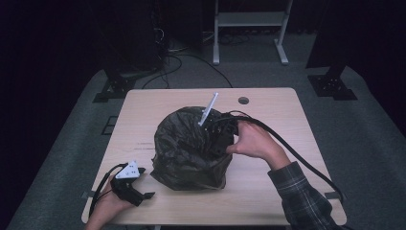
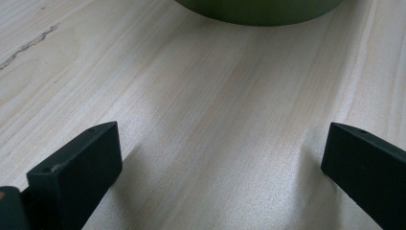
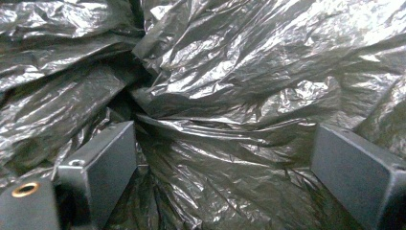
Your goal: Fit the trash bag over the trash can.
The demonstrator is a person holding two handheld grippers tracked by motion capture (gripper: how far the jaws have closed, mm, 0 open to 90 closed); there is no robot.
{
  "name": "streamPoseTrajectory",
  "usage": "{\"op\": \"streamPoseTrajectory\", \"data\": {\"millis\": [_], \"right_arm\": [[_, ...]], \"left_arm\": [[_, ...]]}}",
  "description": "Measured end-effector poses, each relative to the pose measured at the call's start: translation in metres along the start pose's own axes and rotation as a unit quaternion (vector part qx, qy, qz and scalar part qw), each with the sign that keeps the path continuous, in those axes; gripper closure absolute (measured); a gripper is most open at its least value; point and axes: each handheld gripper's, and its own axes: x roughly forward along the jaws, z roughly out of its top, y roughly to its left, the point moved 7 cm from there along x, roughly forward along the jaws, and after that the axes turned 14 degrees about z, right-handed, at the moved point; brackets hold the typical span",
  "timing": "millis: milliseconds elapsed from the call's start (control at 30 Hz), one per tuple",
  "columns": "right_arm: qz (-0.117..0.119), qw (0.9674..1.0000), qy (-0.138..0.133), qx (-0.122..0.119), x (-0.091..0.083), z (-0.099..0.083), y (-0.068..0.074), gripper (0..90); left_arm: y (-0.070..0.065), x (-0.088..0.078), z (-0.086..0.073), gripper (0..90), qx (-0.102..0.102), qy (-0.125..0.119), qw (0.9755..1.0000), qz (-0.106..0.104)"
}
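A: Right tongs (image 1: pixel 221 135)?
B: Jaws spread wide, gripping nothing. They're pushing down into the black bin bag (image 1: pixel 186 143), w/ crinkled plastic (image 3: pixel 225 96) lying btwn and around them.

A: Left tongs (image 1: pixel 139 194)?
B: Also spread open, empty, sitting low over the bare table (image 2: pixel 206 120) near its front-left corner, pointing toward the green bin's base (image 2: pixel 258 12).

A: Where's the bag?
B: It's lining the bin at mid-table (image 1: pixel 268 103), draped over the rim. A white stick (image 1: pixel 208 109) is poking up at the back edge, just beside the right tongs.
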Motion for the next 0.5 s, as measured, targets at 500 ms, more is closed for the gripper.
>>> {"op": "streamPoseTrajectory", "data": {"millis": [500], "right_arm": [[-0.005,0.9911,-0.12,-0.057,-0.038,0.041,0.02,7.9]], "left_arm": [[0.0,0.0,0.0,0.0,0.0,0.0,1.0,0.0]]}}
